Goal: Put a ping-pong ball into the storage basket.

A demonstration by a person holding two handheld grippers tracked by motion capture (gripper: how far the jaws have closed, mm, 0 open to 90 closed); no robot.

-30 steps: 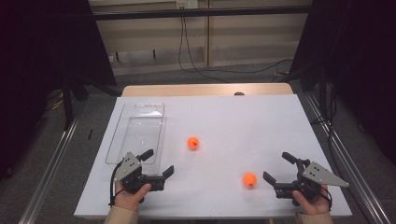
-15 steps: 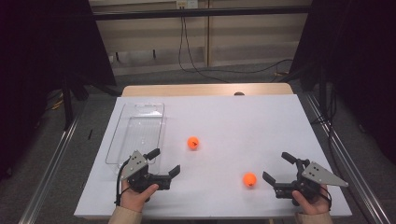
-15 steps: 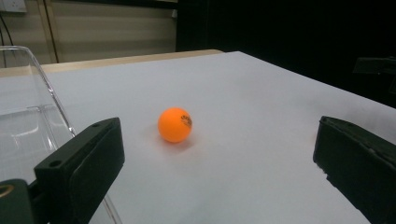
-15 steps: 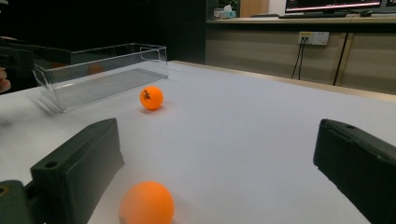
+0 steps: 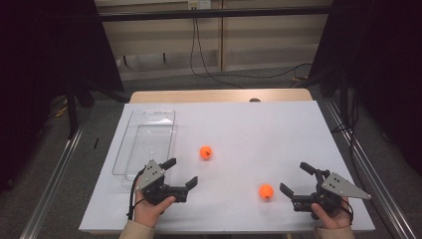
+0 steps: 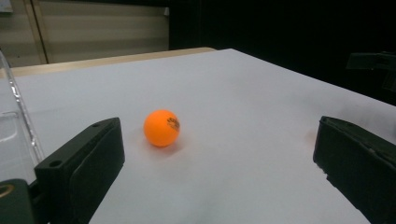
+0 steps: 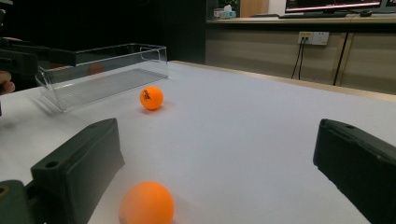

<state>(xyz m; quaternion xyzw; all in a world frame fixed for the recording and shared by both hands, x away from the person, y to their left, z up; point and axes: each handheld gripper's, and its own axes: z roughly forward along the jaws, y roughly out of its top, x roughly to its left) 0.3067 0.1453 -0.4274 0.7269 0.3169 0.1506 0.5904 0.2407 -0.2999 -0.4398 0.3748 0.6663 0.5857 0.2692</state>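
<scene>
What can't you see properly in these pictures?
- Near ball: its bottom is cut off by the right gripper view's lower edge.
- Print on the far ball: too small and blurred to read in the left gripper view.
- Clear tray: mostly cut off at that view's left edge.

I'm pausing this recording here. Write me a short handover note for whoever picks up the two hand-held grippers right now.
Left hand-held gripper: open, holding nothing, low over the table beside the near end of the clear tray, aimed at the farther orange ball, with a gap to it.
Right hand-held gripper: open, holding nothing, with the nearer orange ball just in front of its jaws, not yet between them.
Done: nothing so far; both balls lie on the white table and the tray is empty.
Left: probably grip each ball and place it in the tray.
</scene>
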